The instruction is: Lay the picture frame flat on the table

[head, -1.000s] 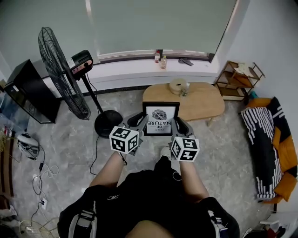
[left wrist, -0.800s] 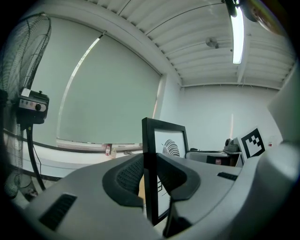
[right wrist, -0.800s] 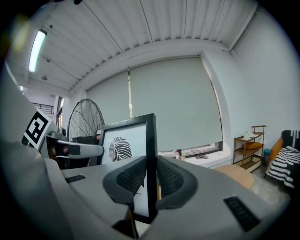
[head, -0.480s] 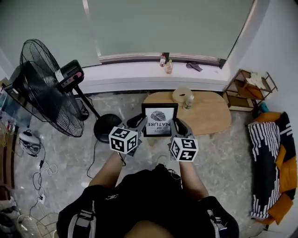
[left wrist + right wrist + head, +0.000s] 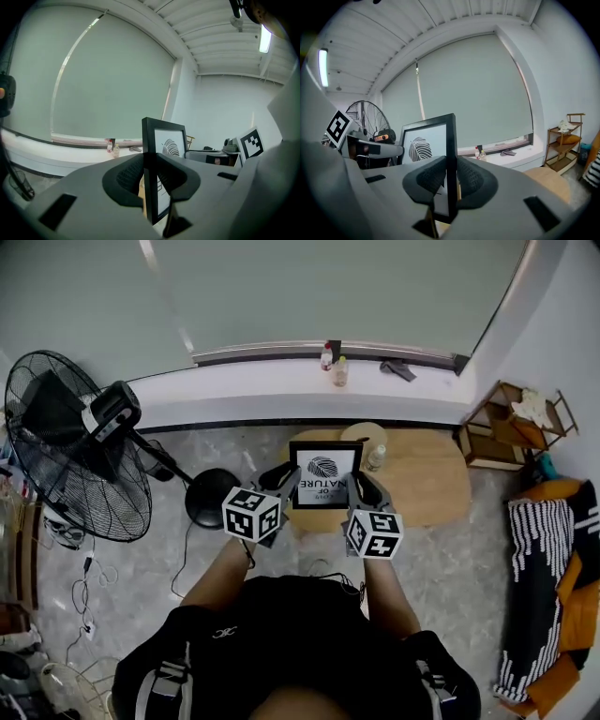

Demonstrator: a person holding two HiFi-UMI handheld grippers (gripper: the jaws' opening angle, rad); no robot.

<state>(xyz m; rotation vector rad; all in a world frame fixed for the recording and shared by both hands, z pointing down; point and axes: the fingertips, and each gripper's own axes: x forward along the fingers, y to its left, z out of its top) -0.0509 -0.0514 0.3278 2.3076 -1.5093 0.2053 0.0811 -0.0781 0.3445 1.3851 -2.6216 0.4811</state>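
A black picture frame [image 5: 325,474] with a leaf print and lettering is held up between both grippers above the near left part of the oval wooden table [image 5: 427,484]. My left gripper [image 5: 290,479] is shut on its left edge; in the left gripper view the frame [image 5: 161,154] stands upright between the pads [image 5: 129,176]. My right gripper [image 5: 358,482] is shut on its right edge, and the right gripper view shows the frame [image 5: 433,159] clamped at its side rail. The frame faces me, upright.
On the table stand a tape roll [image 5: 362,435] and a small bottle [image 5: 377,457]. A standing fan [image 5: 70,460] with a round base [image 5: 208,498] is at left. The window sill [image 5: 281,381] carries small bottles. A wooden shelf [image 5: 511,423] and striped bedding [image 5: 548,587] are at right.
The view has shifted: the fan, table and sill appear further right and lower. The frame stays clamped upright between both grippers, now slightly higher over the table's near edge.
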